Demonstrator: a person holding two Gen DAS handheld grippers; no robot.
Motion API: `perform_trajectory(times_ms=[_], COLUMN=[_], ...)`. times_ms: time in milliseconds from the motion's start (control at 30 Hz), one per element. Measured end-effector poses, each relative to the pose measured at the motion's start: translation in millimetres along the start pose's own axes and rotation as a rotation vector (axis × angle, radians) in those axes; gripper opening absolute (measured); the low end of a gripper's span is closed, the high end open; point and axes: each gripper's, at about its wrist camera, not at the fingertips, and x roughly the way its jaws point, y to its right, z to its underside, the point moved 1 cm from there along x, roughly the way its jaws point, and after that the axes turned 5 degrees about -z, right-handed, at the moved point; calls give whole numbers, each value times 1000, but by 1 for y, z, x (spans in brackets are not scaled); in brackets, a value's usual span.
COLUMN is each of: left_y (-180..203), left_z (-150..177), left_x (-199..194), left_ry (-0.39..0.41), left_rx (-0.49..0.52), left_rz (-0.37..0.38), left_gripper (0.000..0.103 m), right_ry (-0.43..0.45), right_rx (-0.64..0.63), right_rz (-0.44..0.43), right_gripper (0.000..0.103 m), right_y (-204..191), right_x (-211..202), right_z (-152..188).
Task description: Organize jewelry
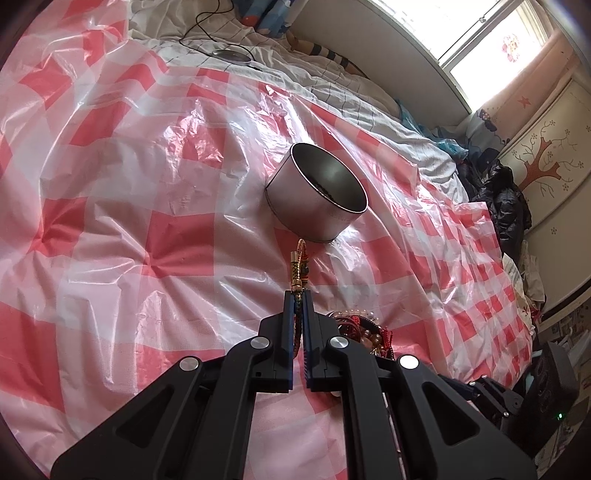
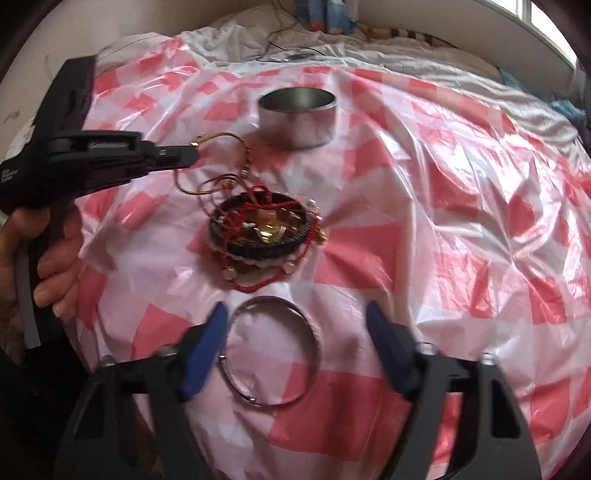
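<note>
My left gripper (image 1: 297, 299) is shut on a braided multicolour bracelet (image 1: 297, 266) with gold end caps, which sticks up toward a round, empty metal tin (image 1: 317, 199). In the right wrist view the left gripper (image 2: 194, 155) comes in from the left, and the bracelet's gold cord (image 2: 221, 137) trails down to a tangled jewelry pile (image 2: 258, 229). The tin (image 2: 297, 118) stands beyond the pile. My right gripper (image 2: 297, 310) is open just above a silver bangle (image 2: 317, 343) that lies flat between its blue fingers (image 2: 207, 350), untouched. Part of the pile (image 1: 354, 325) shows behind the left fingers.
A pink-and-white checked plastic sheet (image 2: 461, 221) covers the bed. White bedding with a black cable (image 1: 207, 33) lies at the far side. A hand (image 2: 55, 258) holds the left gripper's grip. Dark clothes (image 1: 506, 199) and a wardrobe stand at the right.
</note>
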Motion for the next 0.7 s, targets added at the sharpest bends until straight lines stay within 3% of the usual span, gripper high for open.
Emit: perform_trajectory(times_ms=[33,100,233,333,433,600,700], left_y=[0,-1,0,0,-3,-4,-4], left_z=[0,0,1,1,-1,-3,-4], left_x=[0,1,2,2,1,-1,-6], left_ry=[-1,0,-3,-1,7,17,40], left_rx=[0,6,8,5,-3,-4,-1], left_rz=[1,2,5,5,5,5,19], left_gripper=[4,4,4,4,4,4,4], right_ry=[-6,-23,-93,-89,-36,123,171], right_rx=[23,37,-58,-122,-31,139,182], right_rz=[2,9,39,79,-30,-209,-259], right_gripper=[35,27,7,4,4,4,4], right_y=[6,12,0,-11,-3,24,32], right_x=[0,-1,6,4,-5,-37,-45], right_z=[0,2,5,8,8,1,1])
